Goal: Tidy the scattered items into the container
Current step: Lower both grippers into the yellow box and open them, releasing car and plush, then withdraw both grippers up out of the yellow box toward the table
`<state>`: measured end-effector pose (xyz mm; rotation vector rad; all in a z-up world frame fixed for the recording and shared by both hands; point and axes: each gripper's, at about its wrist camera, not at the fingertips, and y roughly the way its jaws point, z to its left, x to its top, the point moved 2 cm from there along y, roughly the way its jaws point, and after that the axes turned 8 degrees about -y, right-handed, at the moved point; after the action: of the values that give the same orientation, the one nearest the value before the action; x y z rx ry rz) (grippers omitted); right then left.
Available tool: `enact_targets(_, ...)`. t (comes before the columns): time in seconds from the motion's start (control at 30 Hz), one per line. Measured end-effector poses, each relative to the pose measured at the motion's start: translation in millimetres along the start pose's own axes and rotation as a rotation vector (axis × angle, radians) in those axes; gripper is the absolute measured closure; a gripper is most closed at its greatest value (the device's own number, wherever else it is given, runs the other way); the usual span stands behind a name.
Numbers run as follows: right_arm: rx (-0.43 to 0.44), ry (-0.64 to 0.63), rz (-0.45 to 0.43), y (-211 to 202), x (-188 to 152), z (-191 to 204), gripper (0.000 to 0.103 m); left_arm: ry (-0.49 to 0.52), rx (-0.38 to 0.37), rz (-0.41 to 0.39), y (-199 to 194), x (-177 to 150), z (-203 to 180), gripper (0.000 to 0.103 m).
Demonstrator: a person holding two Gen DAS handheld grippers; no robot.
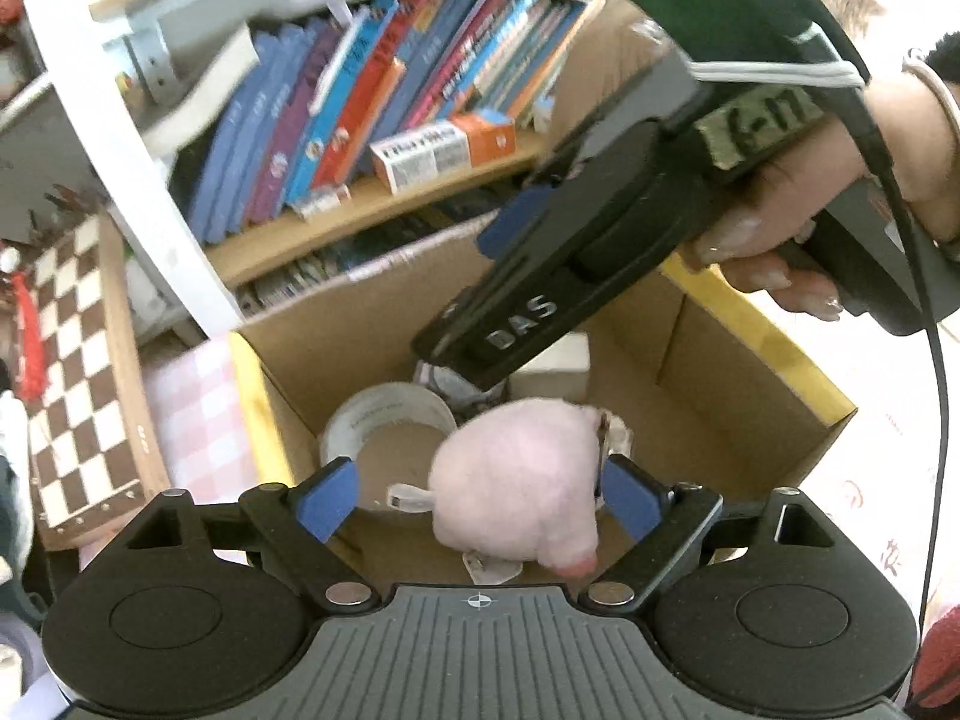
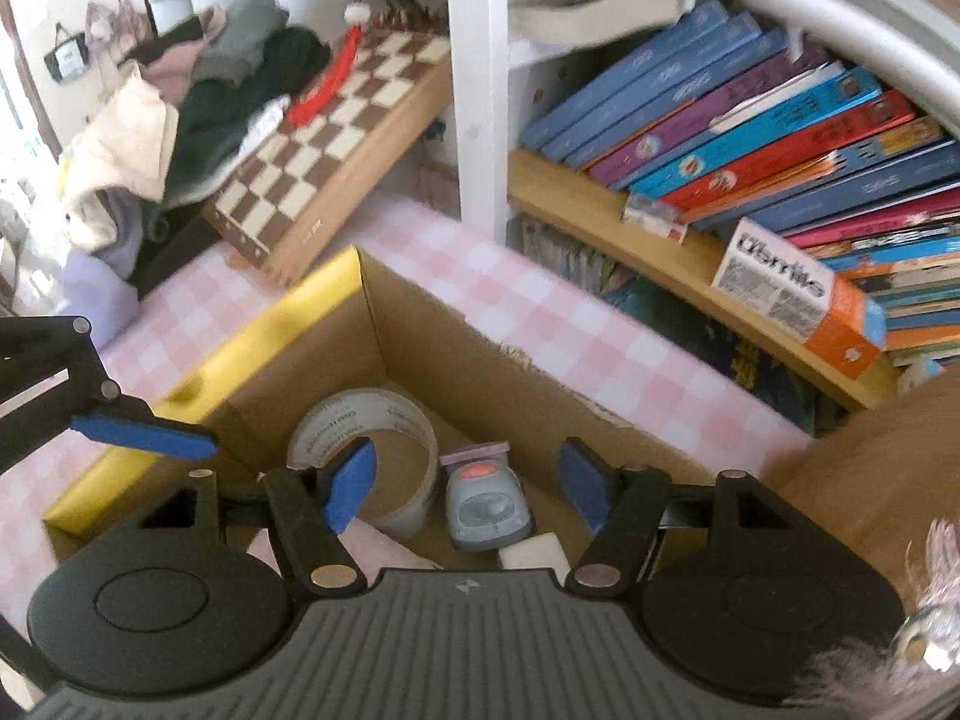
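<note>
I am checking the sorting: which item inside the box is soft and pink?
The pink plush toy, between the open left gripper's fingers; the tape roll and grey gadget are hard.

Both tools share one build: a grey ribbed body at the near edge, flanked by two round black discs, with black linkage arms pinned by silver screws. The left gripper (image 1: 474,495) carries blue pads (image 1: 327,498) on its fingers, as does the right gripper (image 2: 474,489). Seen from the left wrist, the right tool shows white "DAS" lettering, a label tag, a white cable tie and a black cable. The hand (image 1: 798,240) holding it wears a bracelet at the wrist.
</note>
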<state>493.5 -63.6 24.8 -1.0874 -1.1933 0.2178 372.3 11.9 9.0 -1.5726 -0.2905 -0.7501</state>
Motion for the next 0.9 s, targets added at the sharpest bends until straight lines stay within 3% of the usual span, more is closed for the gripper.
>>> enact_targets(0.57,-0.09,-0.033,-0.164,-104,-18,62,0.033,-0.047,0.0,-0.209,-88,-36,-17,0.012)
enact_targets(0.9,-0.148,-0.009,-0.24,-151,-45,109,0.032,-0.09,0.027,-0.277,-137,-77,-20,0.012)
